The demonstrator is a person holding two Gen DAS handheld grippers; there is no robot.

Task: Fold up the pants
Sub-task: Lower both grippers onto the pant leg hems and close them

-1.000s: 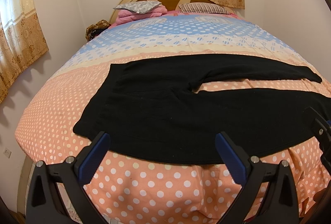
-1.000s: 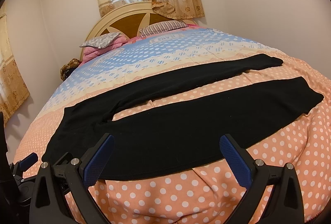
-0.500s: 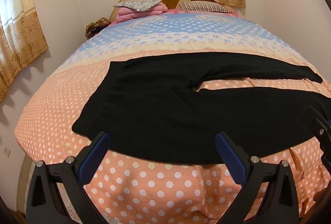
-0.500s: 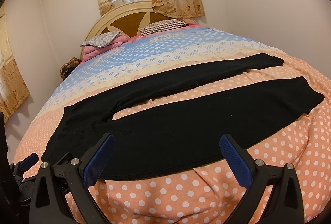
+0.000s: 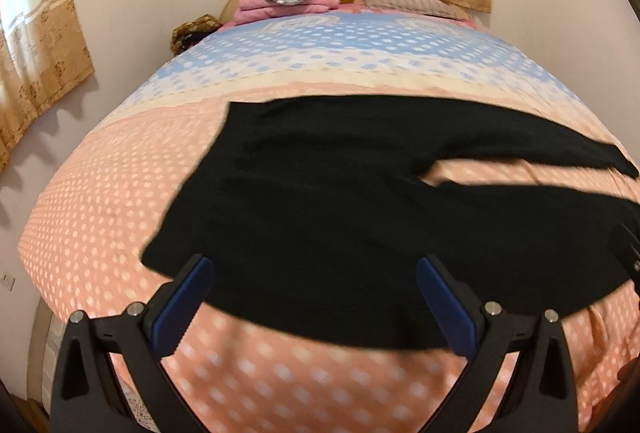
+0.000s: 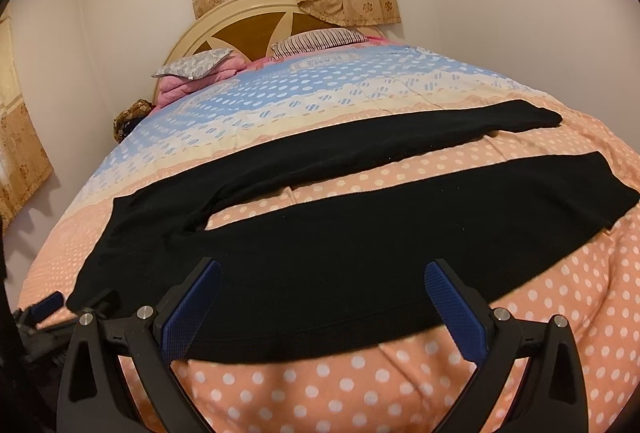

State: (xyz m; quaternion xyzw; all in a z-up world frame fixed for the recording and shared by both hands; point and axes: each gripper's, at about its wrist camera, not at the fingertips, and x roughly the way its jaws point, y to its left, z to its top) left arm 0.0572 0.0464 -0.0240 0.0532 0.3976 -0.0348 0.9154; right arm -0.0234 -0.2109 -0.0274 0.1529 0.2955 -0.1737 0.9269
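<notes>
Black pants [image 6: 320, 257] lie spread flat and unfolded across the peach, white-dotted part of the bedspread [image 6: 560, 297], near its foot edge. The fabric is plain, dark and matte, knit-like in the right wrist view. The waist end [image 5: 188, 201] sits toward the left side of the bed; both legs run out to the right. The legs are parted in a narrow V from the crotch [image 6: 196, 225], with a strip of bedspread showing between them. The far leg [image 6: 400, 141] is slimmer in view and ends in a rounded hem; the near leg [image 6: 440, 217] looks broader, its hem cut square. The left wrist view is motion-blurred; surface detail there cannot be judged.
</notes>
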